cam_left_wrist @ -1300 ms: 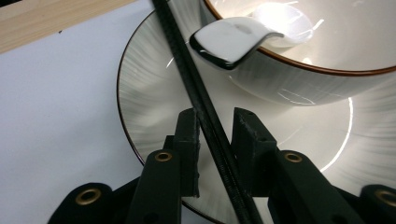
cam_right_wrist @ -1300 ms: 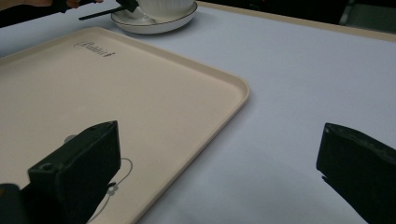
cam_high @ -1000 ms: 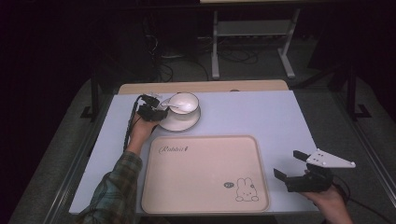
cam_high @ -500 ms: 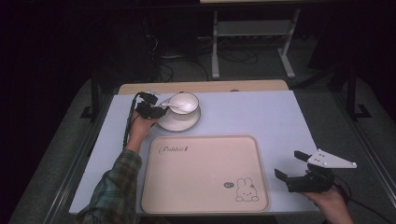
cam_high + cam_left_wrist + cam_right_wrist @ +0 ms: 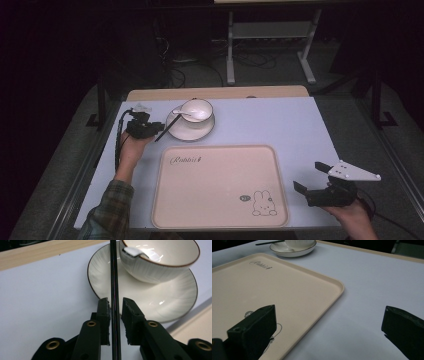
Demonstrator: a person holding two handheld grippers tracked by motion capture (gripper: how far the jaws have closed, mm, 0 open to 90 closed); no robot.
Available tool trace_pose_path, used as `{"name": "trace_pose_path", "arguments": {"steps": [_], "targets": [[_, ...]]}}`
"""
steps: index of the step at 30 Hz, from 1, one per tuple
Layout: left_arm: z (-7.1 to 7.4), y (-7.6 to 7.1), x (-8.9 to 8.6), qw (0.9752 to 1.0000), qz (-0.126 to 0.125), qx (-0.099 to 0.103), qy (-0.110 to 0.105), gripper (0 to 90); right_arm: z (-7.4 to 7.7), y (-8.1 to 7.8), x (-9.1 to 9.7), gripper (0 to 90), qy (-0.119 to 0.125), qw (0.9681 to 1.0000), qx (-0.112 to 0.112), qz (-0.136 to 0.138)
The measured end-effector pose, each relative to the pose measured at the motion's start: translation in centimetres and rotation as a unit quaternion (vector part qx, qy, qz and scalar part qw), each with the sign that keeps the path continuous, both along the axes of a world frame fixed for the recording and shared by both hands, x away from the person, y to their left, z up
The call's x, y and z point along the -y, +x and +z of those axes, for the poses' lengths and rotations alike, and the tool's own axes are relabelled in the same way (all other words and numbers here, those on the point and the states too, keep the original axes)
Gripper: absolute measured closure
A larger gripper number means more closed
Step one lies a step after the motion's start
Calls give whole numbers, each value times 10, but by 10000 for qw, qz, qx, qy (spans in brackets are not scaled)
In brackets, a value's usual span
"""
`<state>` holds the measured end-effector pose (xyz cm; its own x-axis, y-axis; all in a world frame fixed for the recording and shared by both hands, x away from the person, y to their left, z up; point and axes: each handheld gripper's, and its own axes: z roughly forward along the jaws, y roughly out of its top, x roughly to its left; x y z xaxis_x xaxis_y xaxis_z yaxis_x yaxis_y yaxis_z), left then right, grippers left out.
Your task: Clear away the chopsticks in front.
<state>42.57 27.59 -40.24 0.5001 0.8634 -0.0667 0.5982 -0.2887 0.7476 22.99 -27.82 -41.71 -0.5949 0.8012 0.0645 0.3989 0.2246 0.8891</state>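
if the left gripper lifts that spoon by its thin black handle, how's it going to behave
The spoon looks stiff, but its handle is thin and glossy, so it may slip or swivel between the left hand-held gripper jaws. Its white head rests in the cup, so it is probably head-heavy and may nudge the cup.

My right gripper (image 5: 329, 332) hangs wide open over the beige tray's (image 5: 312, 280) corner, saucer (image 5: 294, 250) beyond

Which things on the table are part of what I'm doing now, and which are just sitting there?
In play:
- left gripper, jaws around the thin dark spoon handle
- spoon's white bowl end, resting in the cup
- saucer under the cup

Idle:
- beige rabbit tray, nothing on it
- right gripper, open, beside the tray's right edge
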Motion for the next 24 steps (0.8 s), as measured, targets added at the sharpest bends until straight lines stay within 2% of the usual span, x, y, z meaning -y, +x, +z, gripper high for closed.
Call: {"name": "trace_pose_path", "arguments": {"steps": [1,2,8,12,24], "targets": [[-1,-2,-4,9999,27,9,-140,767,0,0,0,0,-19,10000,4,3],[-3,-3,-6,9998,70,3,-177,778,0,-1,-2,0,-59,10000,3,9],[-7,-1,-3,9998,-16,7,-188,786,0,-4,-2,0,-101,9999,13,9],[-11,3,0,9999,-54,26,-88,793,0,-3,-1,0,-89,10000,7,-10],[-17,10,3,9999,-77,-46,-119,798,-2,-5,2,0,-95,9999,-23,-60]]}}
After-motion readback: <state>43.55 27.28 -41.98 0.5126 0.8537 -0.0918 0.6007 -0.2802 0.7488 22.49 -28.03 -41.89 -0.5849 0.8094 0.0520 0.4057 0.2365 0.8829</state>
